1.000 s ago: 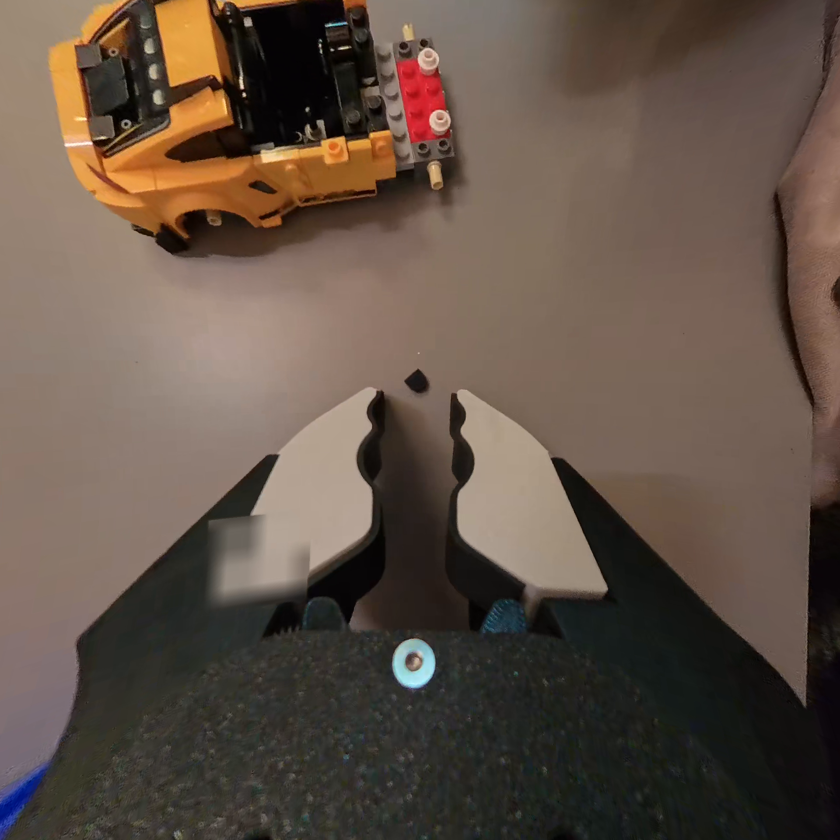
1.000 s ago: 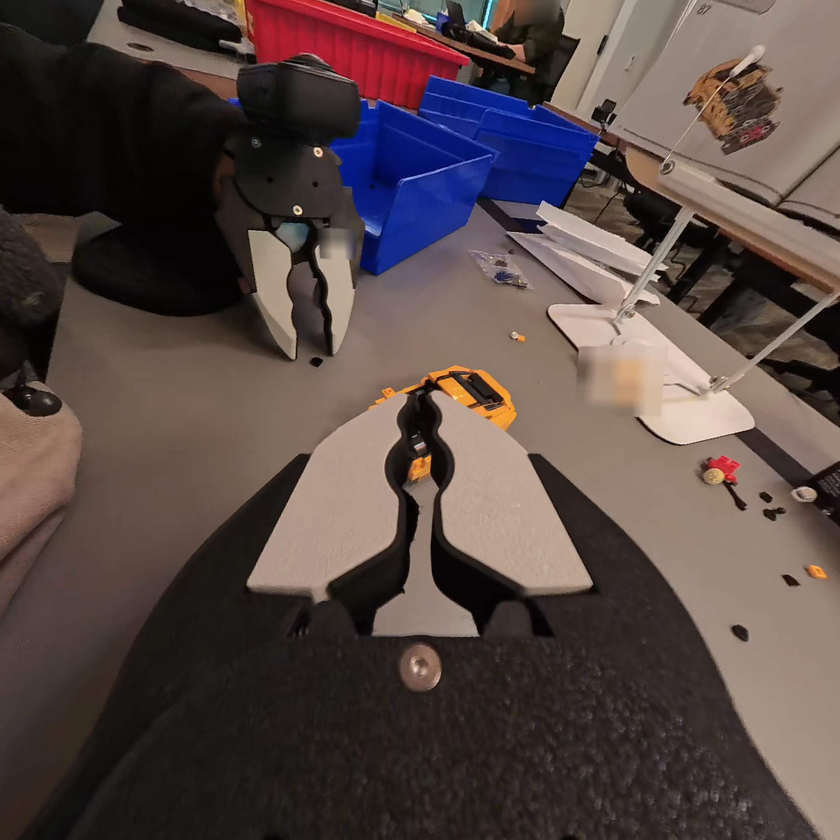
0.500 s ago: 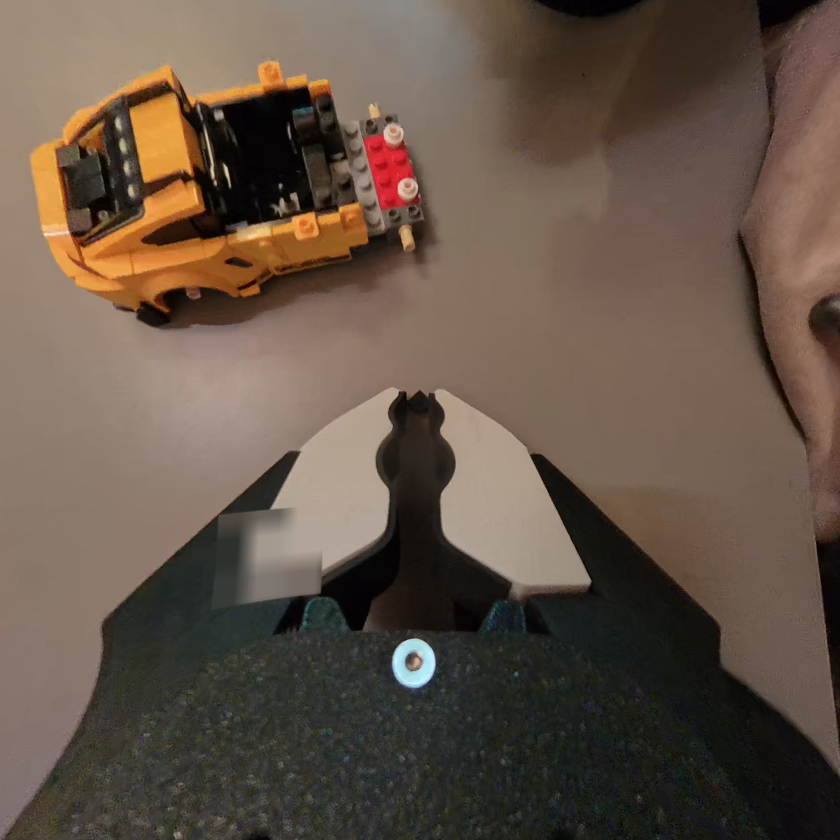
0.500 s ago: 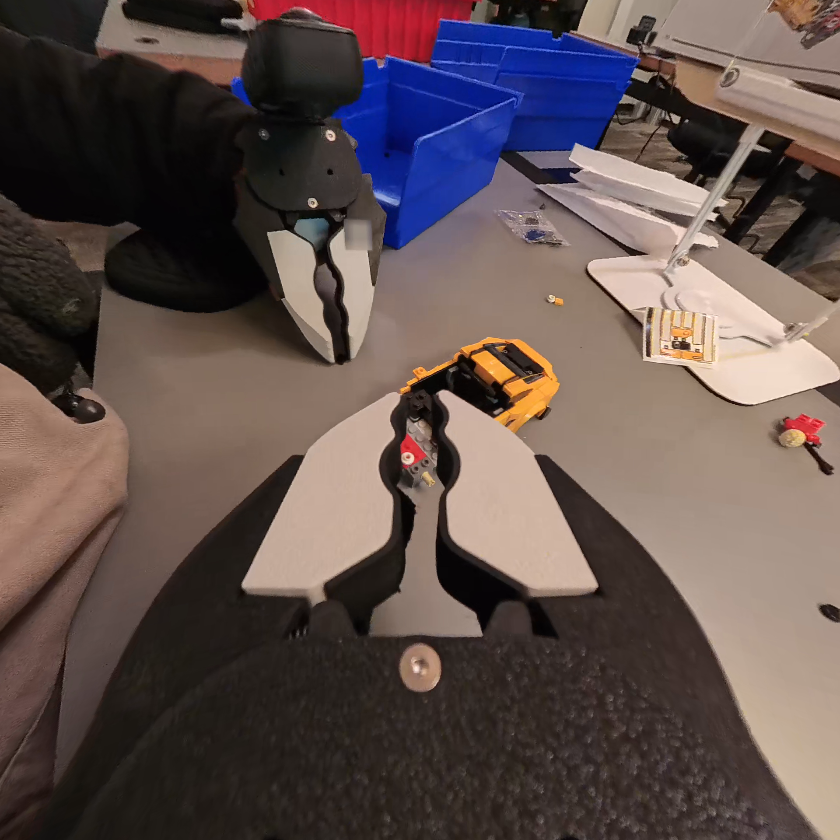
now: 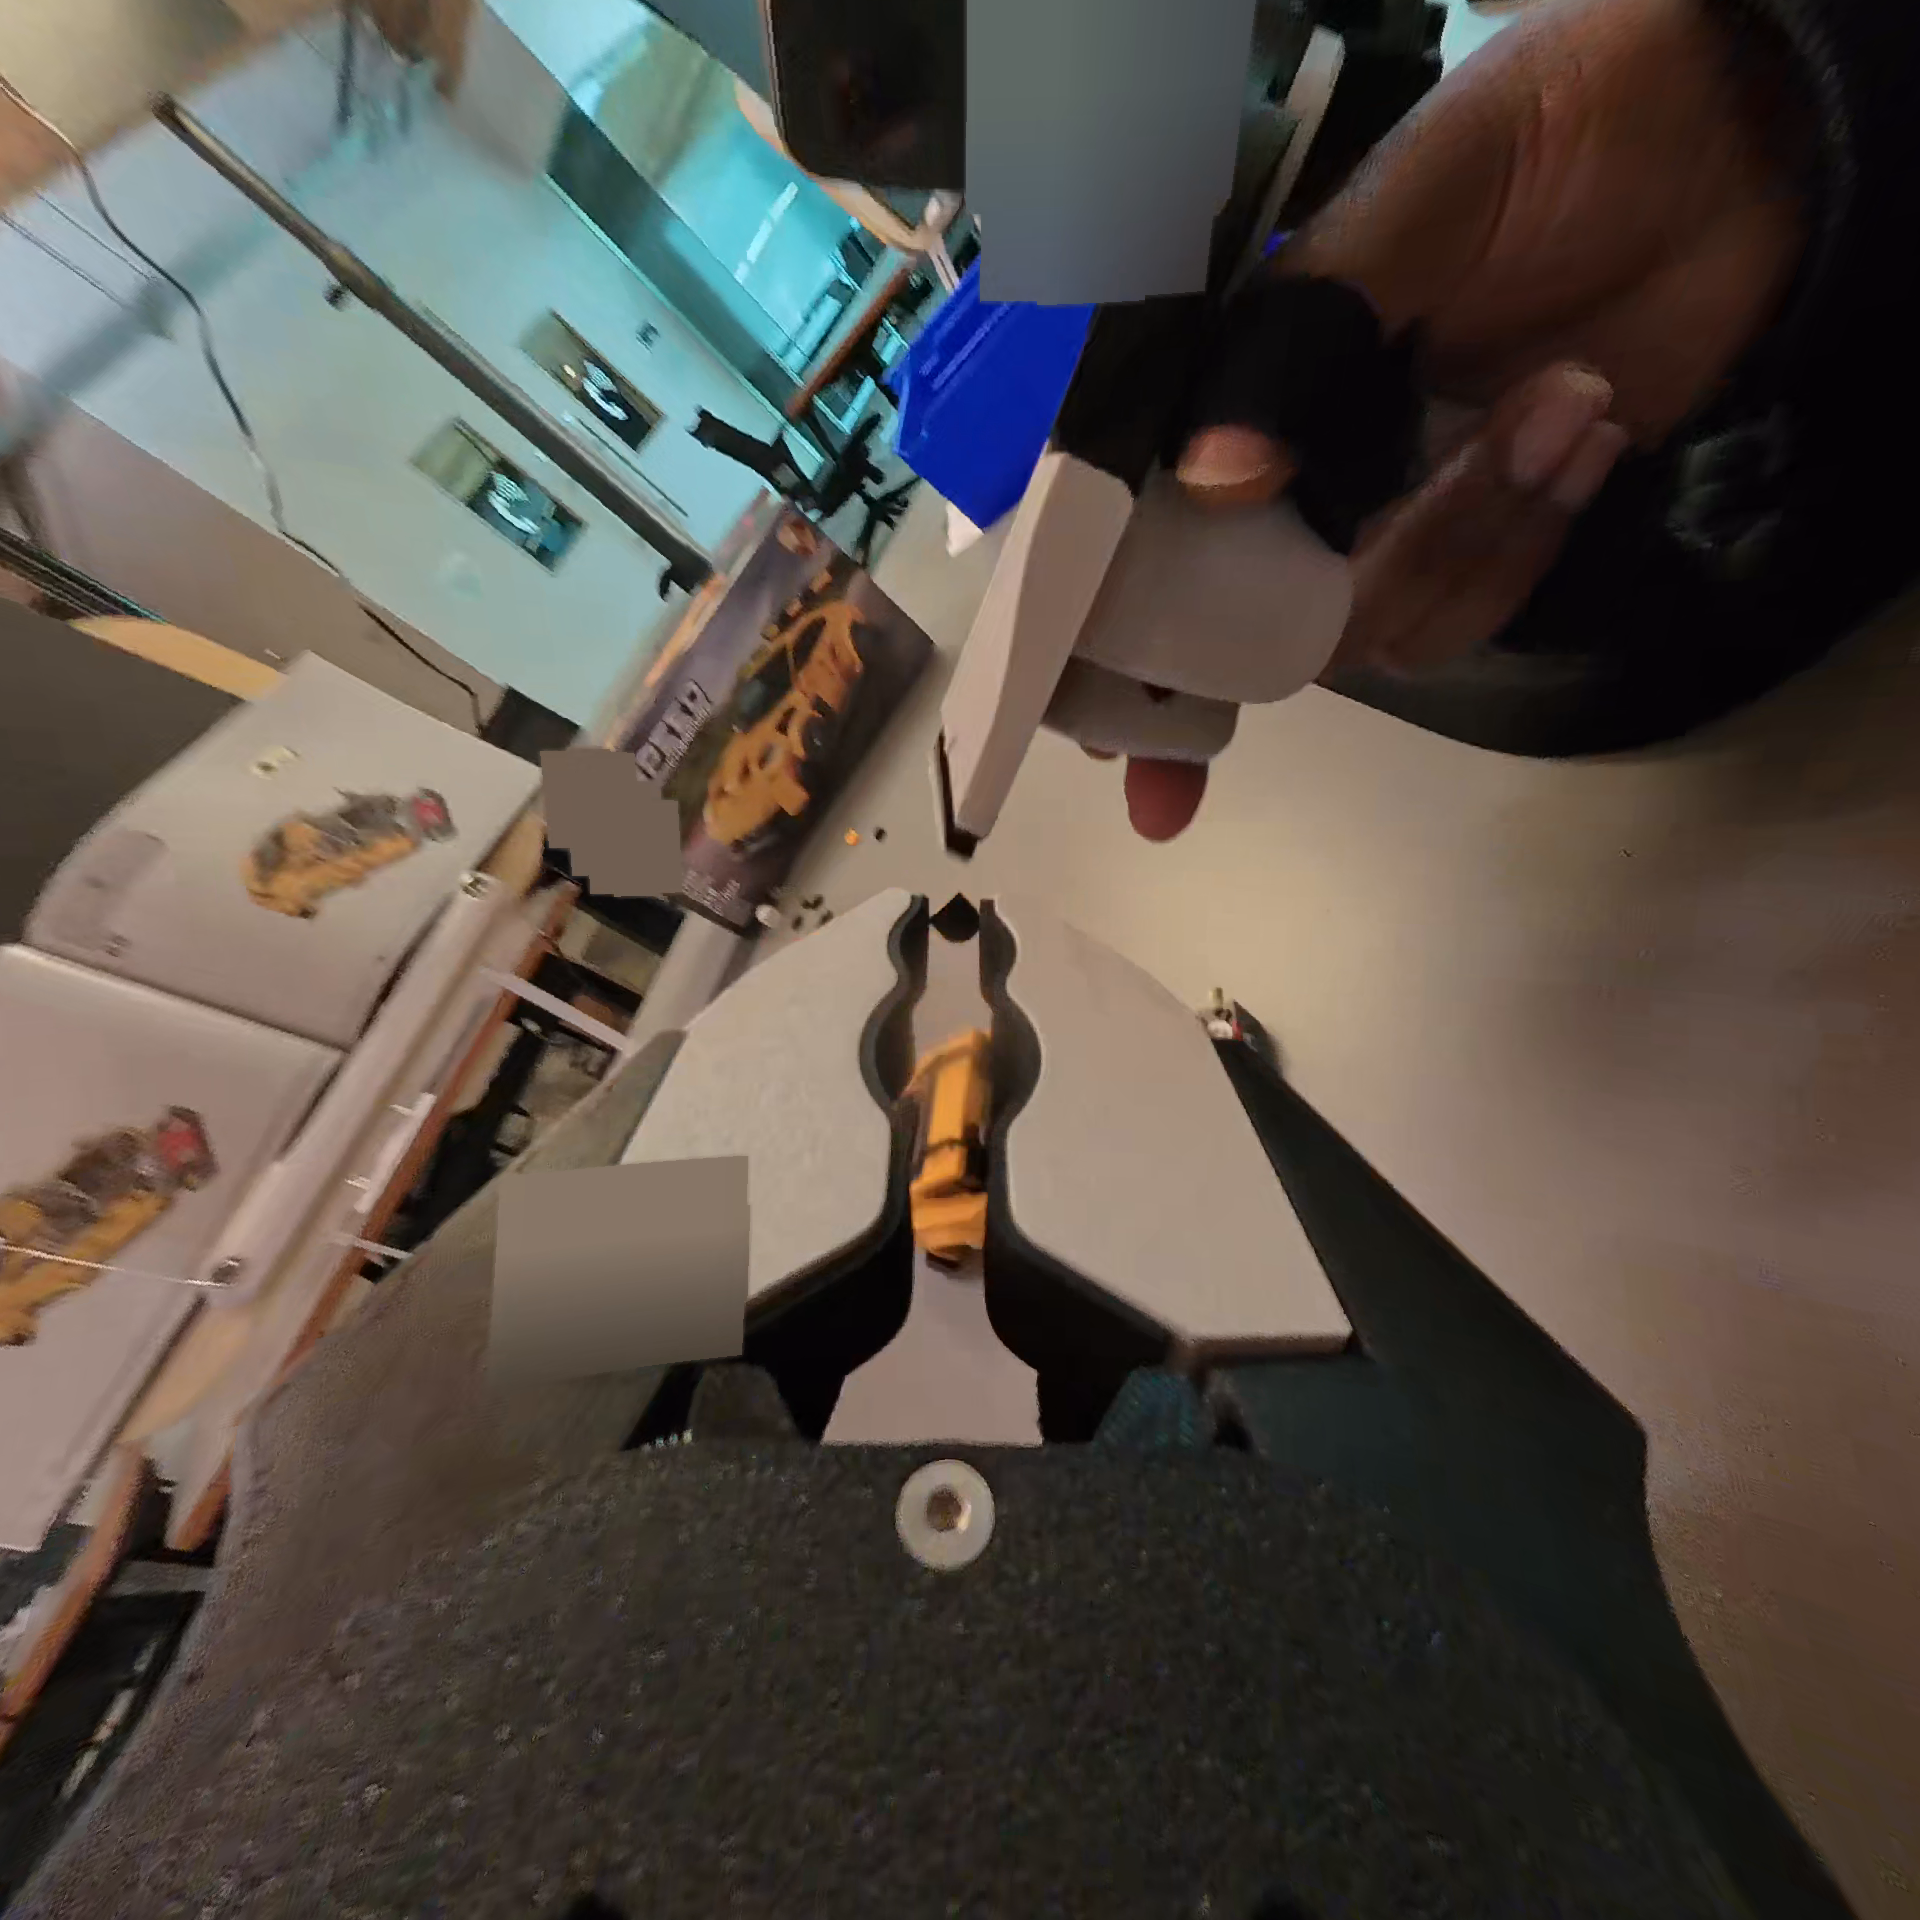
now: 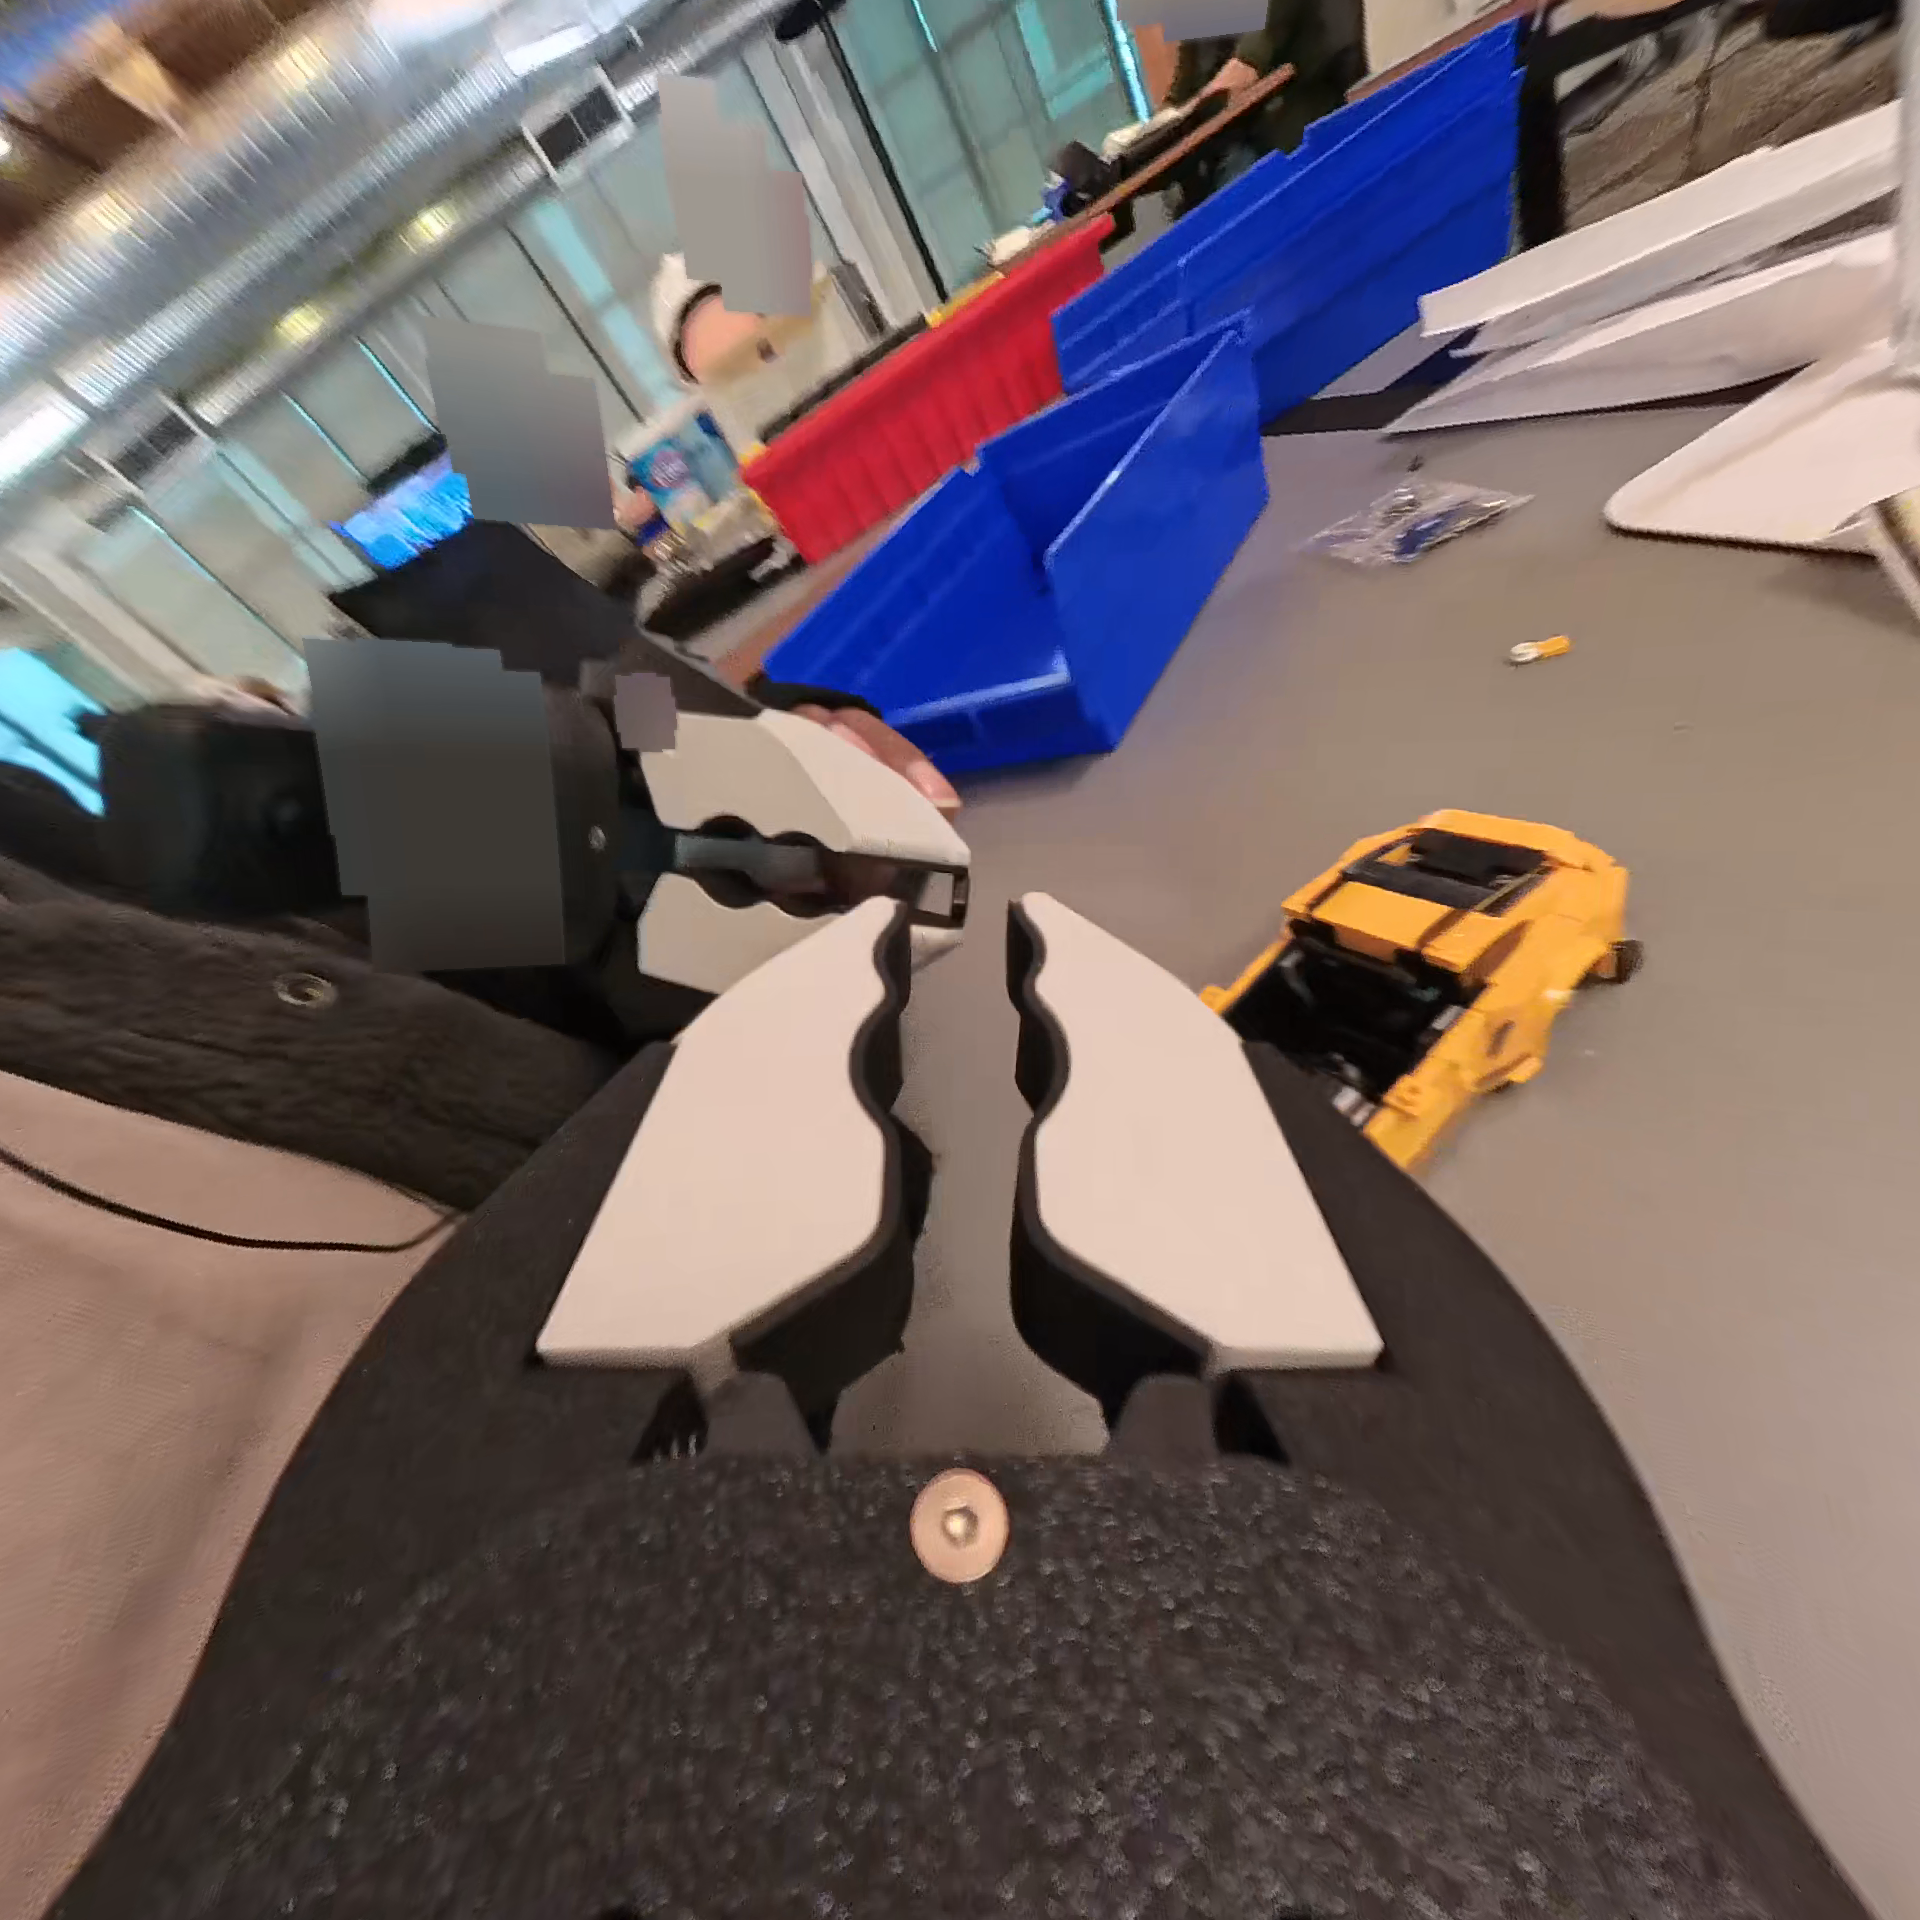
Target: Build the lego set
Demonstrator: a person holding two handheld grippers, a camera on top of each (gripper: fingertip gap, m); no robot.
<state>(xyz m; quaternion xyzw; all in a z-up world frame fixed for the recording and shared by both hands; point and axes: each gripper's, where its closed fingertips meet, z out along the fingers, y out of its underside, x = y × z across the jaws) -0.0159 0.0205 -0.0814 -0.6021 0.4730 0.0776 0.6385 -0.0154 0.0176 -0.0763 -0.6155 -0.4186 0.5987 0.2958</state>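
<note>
Item 1. Left gripper [image 5: 952,914]: jaws drawn nearly together, clenched on a small black piece [image 5: 952,921] pinched at the very tips, lifted clear of the grey table [image 5: 1558,1039]. Both pads pressed its sides. Seen through the slot behind the tips, the orange brick car [image 5: 948,1153] lay on the table below.

Item 2. Right gripper [image 6: 956,920]: released, jaws parted by a clear gap with only table showing between them. Its left fingertip [image 6: 883,925] stood just in front of the left gripper's tips; contact between the two tools could not be told. In the left wrist view it came in edge-on from above, its tip [image 5: 961,831] just beyond the black piece and apart from it, with a hand [image 5: 1507,343] wrapped round its body.

Item 3. Orange brick car [image 6: 1423,977]: on the table, right of the right gripper's tips and near them, roof panels open, black interior exposed.

Item 4. Surroundings, relative to the car: blue bins [image 6: 1039,603] beyond it; a red bin [image 6: 925,426] farther back; a small orange loose piece [image 6: 1538,650] beyond it to the right; a printed box [image 5: 790,707] picturing an orange car past the left gripper's tips.
</note>
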